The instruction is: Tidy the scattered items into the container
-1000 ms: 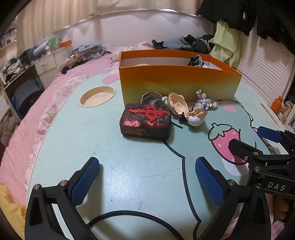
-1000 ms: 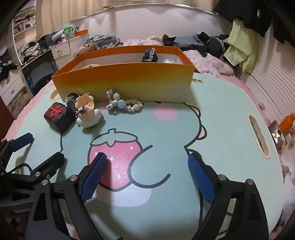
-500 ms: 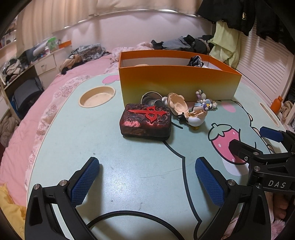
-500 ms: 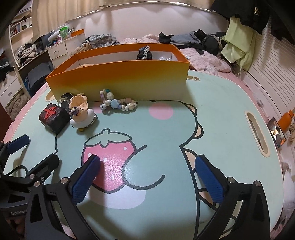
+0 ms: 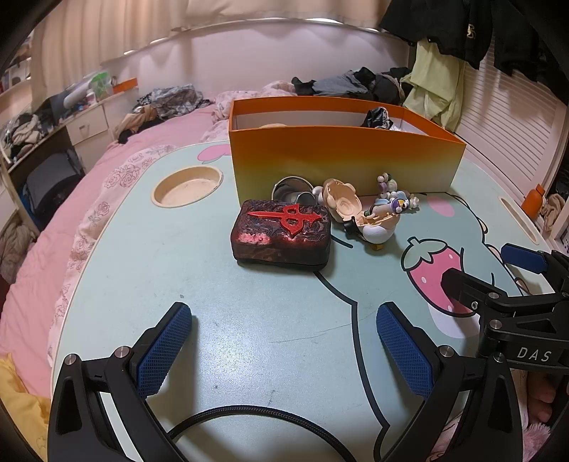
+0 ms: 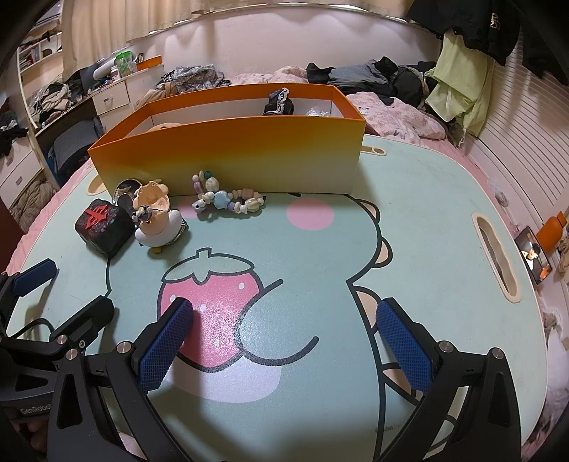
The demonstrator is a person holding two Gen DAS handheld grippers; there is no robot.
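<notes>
Left wrist view: left gripper (image 5: 284, 350) jaws wide, empty. Dark red block (image 5: 282, 232) just before orange box (image 5: 341, 161); duck figurine (image 5: 377, 227), metal tin (image 5: 293, 188) beside block.

Right wrist view: right gripper (image 6: 284, 346) jaws wide, empty, above strawberry print (image 6: 213, 302). Bead bracelet (image 6: 227, 200) against orange box (image 6: 227, 156) front.

A cluttered bedroom under warm indoor light: a bed with pink floral bedding (image 5: 106, 184) heaped with clothes (image 6: 373, 76), a white desk with drawers (image 6: 110, 97) along the left wall, pale curtains (image 5: 106, 32) behind, garments (image 6: 458, 89) hanging beside a slatted wall (image 5: 515, 131).
</notes>
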